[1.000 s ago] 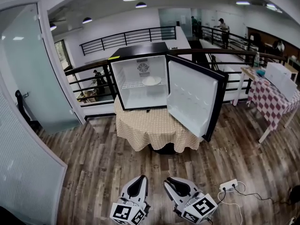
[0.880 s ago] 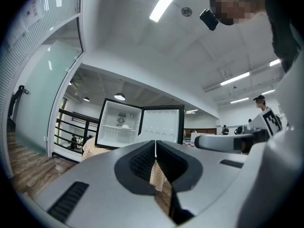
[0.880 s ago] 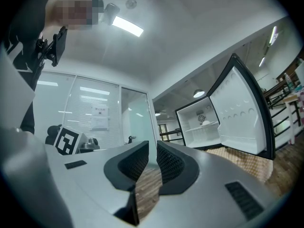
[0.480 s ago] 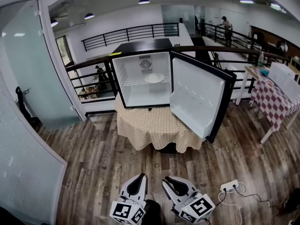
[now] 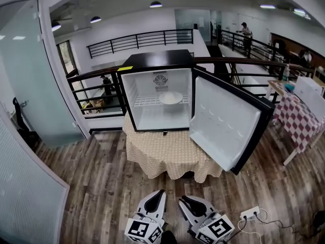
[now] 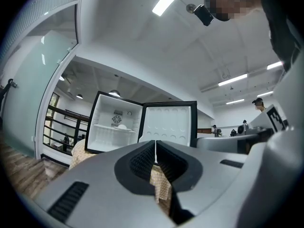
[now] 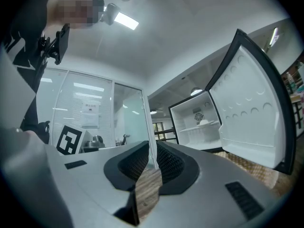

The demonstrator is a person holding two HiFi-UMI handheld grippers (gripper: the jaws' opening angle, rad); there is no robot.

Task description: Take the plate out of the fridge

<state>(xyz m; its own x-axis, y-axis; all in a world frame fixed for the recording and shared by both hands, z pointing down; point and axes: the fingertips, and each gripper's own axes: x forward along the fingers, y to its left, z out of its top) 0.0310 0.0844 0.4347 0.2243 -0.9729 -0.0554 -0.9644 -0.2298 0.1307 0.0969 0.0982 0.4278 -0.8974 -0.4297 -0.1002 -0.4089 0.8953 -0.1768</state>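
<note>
Approach step: white round plate (image 5: 170,97) sits on the wire shelf (image 5: 146,101) of the open black mini fridge (image 5: 157,60) on the cloth-covered desk (image 5: 167,146), well apart from left hand-held gripper (image 5: 162,192) and right hand-held gripper (image 5: 181,199), both closed and empty; next, probably walk closer and spread one.

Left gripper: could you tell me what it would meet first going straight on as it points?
Probably the lower edge of the white-lined open door of the black mini fridge; the left gripper, shut and empty, is far off, so depth is uncertain.
</note>
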